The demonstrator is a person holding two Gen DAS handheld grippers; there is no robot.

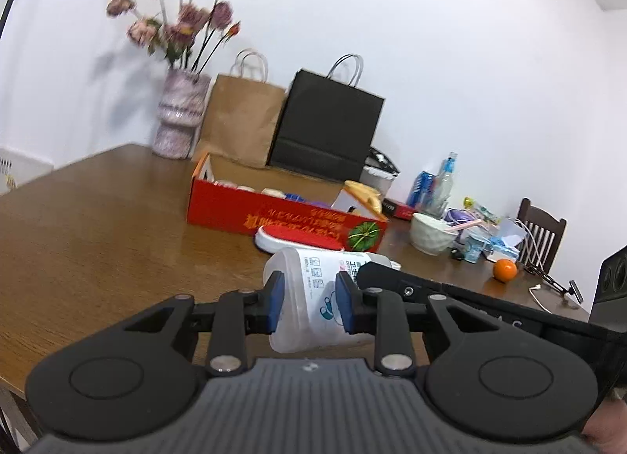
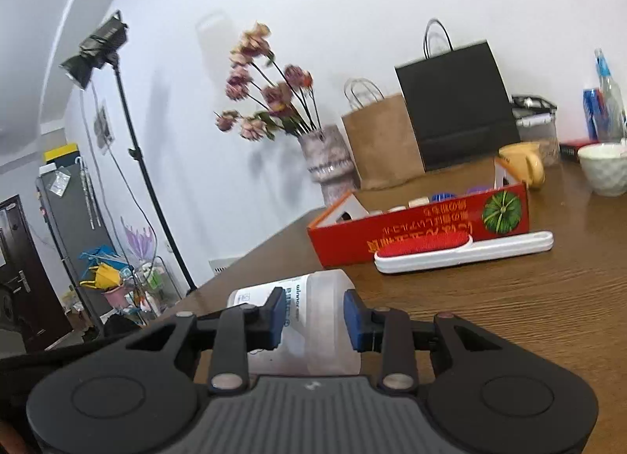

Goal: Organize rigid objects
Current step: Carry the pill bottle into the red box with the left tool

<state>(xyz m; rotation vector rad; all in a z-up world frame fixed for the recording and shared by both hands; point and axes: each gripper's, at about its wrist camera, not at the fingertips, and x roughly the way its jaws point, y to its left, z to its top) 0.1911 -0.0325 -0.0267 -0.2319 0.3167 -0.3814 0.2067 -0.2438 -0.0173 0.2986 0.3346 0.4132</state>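
Both tools grip the same translucent plastic bottle (image 1: 309,289), which lies on its side just above the brown counter (image 1: 98,242). The left tool (image 1: 309,299) clamps its blue pads on the bottle's wide bottom end; the right tool (image 2: 313,316) clamps the body nearer the cap end.

Only the left wrist view shows the other tool, a black arm reaching in from the right to the bottle, plus one orange (image 1: 504,269), a cluster of small packets beside a white bowl (image 1: 431,234) and one chair back at the far edge. Only the right wrist view shows a studio lamp on a stand (image 2: 98,50), a dark door and a cluttered rack on the floor, and the full white handle of the lint brush (image 2: 462,250).

Both views show one red box (image 1: 282,215) holding small items, the one red-faced brush lying just in front of it, two paper bags, one brown and one black, one vase of flowers (image 1: 180,113) and one yellow mug (image 2: 525,164).
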